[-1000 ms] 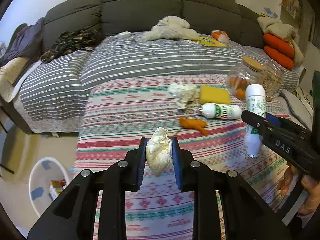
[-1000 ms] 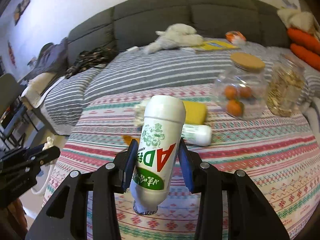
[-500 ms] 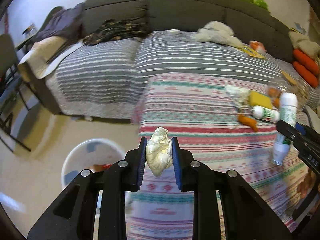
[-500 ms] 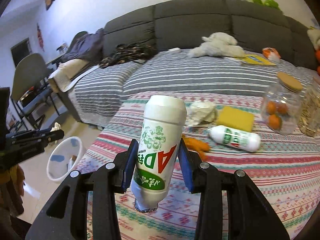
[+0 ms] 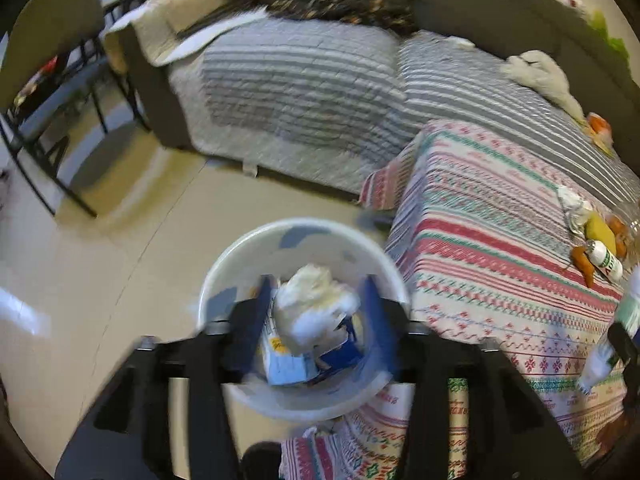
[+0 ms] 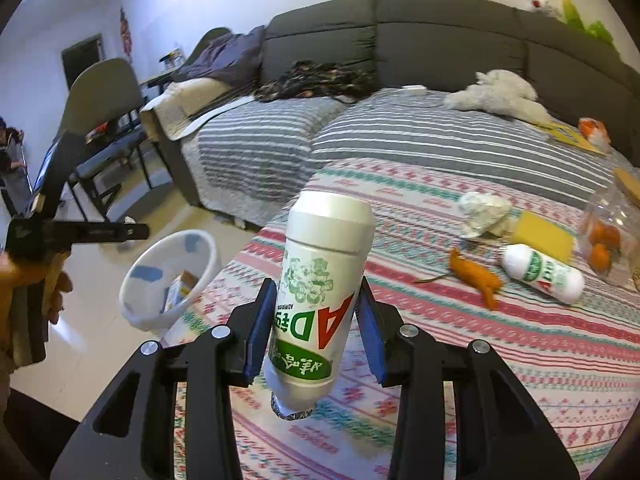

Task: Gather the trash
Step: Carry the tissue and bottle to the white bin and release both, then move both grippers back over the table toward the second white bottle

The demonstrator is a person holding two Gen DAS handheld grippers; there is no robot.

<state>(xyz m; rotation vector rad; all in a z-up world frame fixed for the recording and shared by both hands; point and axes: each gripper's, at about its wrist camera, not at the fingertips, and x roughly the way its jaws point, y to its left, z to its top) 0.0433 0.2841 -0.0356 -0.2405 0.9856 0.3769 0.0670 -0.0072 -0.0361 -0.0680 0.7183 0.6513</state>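
As our left gripper (image 5: 316,312) jaws open, dropping tissue (image 5: 314,304) over bin (image 5: 248,248), right gripper (image 6: 316,328) clamps bottle (image 6: 320,292); bottle, wrapper, peel left.

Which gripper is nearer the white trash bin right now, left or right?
Left. The left gripper hangs directly over the white trash bin, jaws opening around the crumpled tissue. The right gripper, holding the white bottle, is off beside it over the table.
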